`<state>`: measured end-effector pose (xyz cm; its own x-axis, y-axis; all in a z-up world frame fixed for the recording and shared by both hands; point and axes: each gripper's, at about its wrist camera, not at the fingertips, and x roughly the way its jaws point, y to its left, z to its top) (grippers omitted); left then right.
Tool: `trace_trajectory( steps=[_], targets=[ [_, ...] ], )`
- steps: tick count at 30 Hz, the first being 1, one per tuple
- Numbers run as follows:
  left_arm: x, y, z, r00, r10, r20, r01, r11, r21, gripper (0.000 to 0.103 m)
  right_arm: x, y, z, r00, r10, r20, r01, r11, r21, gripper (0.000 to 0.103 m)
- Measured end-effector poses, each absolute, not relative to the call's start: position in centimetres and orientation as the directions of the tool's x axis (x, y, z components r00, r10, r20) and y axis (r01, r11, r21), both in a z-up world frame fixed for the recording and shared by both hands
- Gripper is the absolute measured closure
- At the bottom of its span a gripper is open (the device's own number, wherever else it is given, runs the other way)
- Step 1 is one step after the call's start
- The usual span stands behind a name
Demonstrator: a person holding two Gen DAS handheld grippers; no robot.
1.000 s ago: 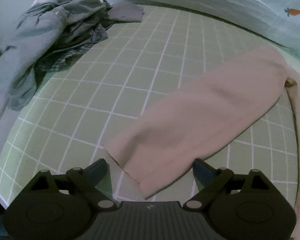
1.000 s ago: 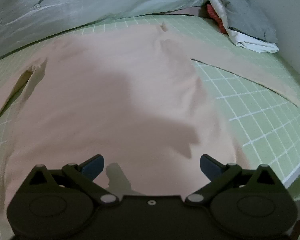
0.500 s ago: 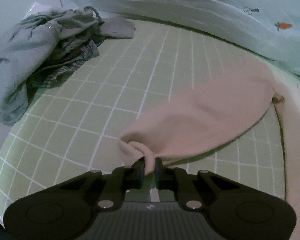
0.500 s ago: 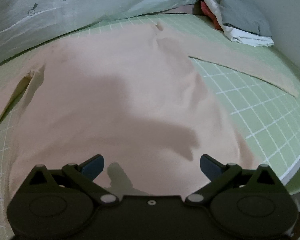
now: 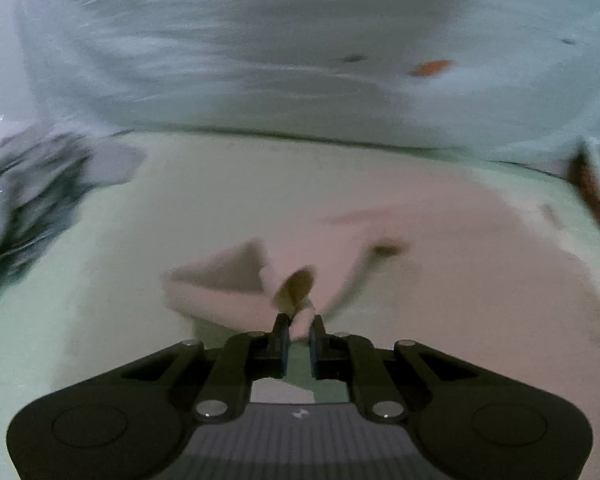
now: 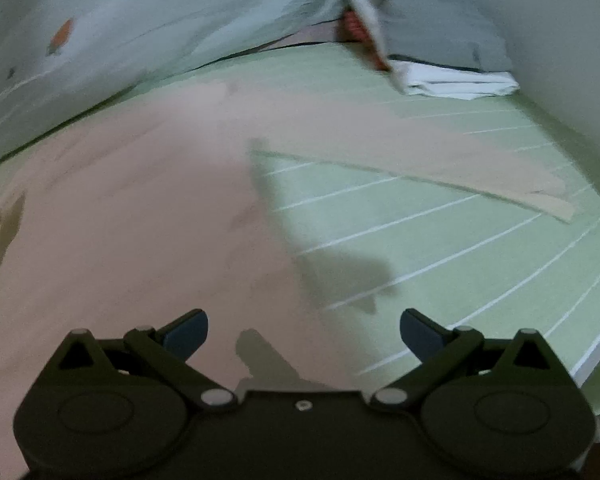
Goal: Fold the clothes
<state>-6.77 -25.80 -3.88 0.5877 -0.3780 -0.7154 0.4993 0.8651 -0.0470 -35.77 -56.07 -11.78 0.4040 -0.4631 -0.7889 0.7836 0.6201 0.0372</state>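
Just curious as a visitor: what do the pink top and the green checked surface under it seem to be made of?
Pink top: soft matte knit, probably cotton; it bunches where pinched.
Green checked surface: looks like a woven bedsheet, matte, with white lines; blur leaves the weave unclear.

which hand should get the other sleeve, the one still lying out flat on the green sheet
Right. Its tongs are open and empty, with the flat sleeve ahead on that side. The left tongs are shut on the first sleeve's cuff.

The shirt [image 6: 148, 208] lies spread mid-sheet [image 6: 440, 240]; folded clothes [image 6: 440, 64] sit at its far right corner, a crumpled heap [image 5: 32, 192] at its far left.
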Motion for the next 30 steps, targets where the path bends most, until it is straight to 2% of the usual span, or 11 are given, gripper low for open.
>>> trace_trajectory(
  steps=[5,9,10,11,12,13,14,19,26,30],
  targets=[
    [-11.8,-33.8,-4.1,0.496,-0.504,-0.707,0.651,0.754,-0.081,0.092,-38.4,-60.1,-12.3,0.391,-0.462,-0.796,0.8,0.599,0.045,0.0],
    [-15.3,-38.6,-5.8,0.428,-0.498,-0.754,0.729,0.684,-0.038,0.086,-39.9,-62.3,-12.6,0.379,-0.464,-0.801,0.806,0.591,0.039,0.0],
    [-15.8,-39.2,-6.2,0.423,-0.482,-0.767,0.735,0.678,-0.021,0.075,-40.3,-62.8,-12.6,0.377,-0.466,-0.801,0.807,0.589,0.038,0.0],
    [-16.2,-39.7,-6.5,0.42,-0.466,-0.779,0.74,0.673,-0.004,0.057,-40.4,-63.2,-12.6,0.376,-0.467,-0.8,0.807,0.59,0.035,0.0],
    [-16.5,-39.9,-6.7,0.422,-0.455,-0.784,0.743,0.67,0.012,0.048,-40.6,-63.6,-12.5,0.374,-0.469,-0.8,0.806,0.591,0.031,0.0],
    [-16.7,-39.8,-6.6,0.434,-0.446,-0.783,0.74,0.671,0.028,0.032,-40.7,-63.9,-12.4,0.374,-0.473,-0.798,0.805,0.593,0.026,0.0],
    [-16.9,-39.6,-6.4,0.451,-0.436,-0.778,0.734,0.678,0.045,0.023,-40.6,-64.0,-12.3,0.376,-0.476,-0.795,0.802,0.597,0.023,0.0],
    [-16.4,-37.1,-5.7,0.517,-0.348,-0.782,0.661,0.742,0.108,0.015,-38.7,-63.6,-12.0,0.423,-0.457,-0.783,0.769,0.638,0.043,0.0],
    [-13.2,-29.9,-5.5,0.554,-0.202,-0.808,0.545,0.821,0.169,0.014,-32.4,-57.6,-11.0,0.519,-0.422,-0.743,0.66,0.751,0.035,0.0],
    [-10.6,-26.3,-5.3,0.56,-0.179,-0.809,0.522,0.834,0.176,0.013,-28.9,-53.9,-10.6,0.561,-0.38,-0.735,0.608,0.792,0.055,0.0]
  ],
)
